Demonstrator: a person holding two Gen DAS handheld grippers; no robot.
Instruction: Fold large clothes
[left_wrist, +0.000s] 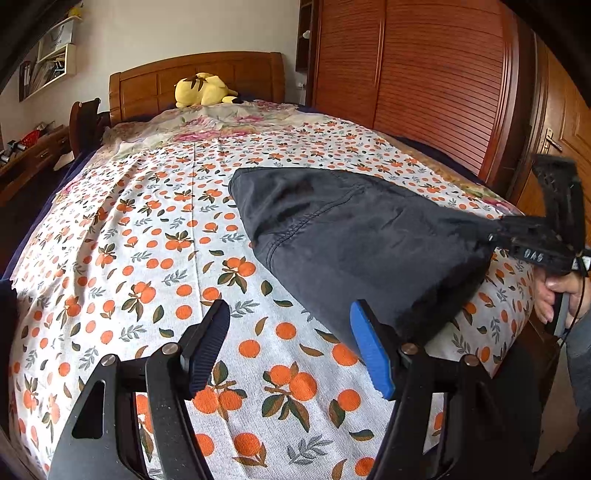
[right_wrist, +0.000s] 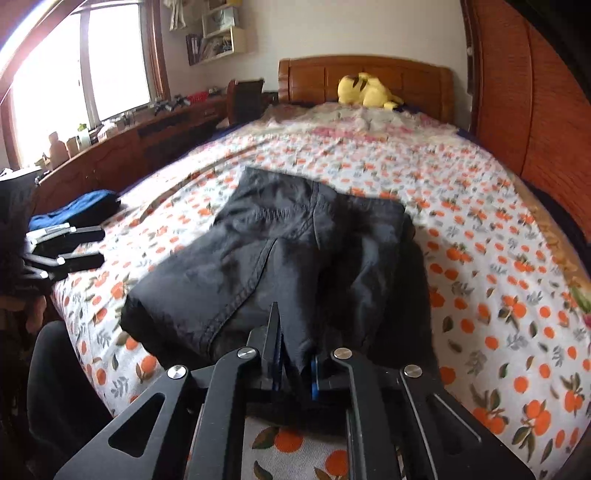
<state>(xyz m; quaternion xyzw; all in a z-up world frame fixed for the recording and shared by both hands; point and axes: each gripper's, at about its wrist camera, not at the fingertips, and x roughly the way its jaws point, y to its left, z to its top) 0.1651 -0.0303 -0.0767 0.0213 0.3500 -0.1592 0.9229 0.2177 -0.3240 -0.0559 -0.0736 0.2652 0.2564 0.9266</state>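
- The only writing we can make out is a white hand-lettered mark on the body of the right hand-held gripper (left_wrist: 496, 230), seen from the left wrist camera; it looks like "DAS", though we cannot read it with certainty.
- We see no brand or label on the dark trousers (right_wrist: 295, 254), only their stitched seams.
- The dark trousers lie spread on the orange-print bedsheet (left_wrist: 147, 258) of the bed, toward the foot end, their far edge pointing at the wooden headboard (right_wrist: 365, 77).
- Our right hand-held gripper (right_wrist: 293, 354) is clenched on the near edge of the trousers: a tuck of dark cloth is pinched between its blue-padded fingers (right_wrist: 275, 343), and the rest of the garment stretches away from it across the sheet.
- Our left hand-held gripper (left_wrist: 288, 343) is released, its jaws standing wide apart over bare sheet with nothing between them.
- The trousers' near corner lies just beside and behind the left gripper's blue-padded finger (left_wrist: 369, 350); whether they touch, we cannot tell.
- A hand (left_wrist: 554, 295) grips the right tool's handle at the edge of the left view.
- A yellow plush toy (left_wrist: 203, 90) rests by the headboard, well apart from the trousers.
- Folded blue cloth (right_wrist: 77, 208) lies near the bed's left side.
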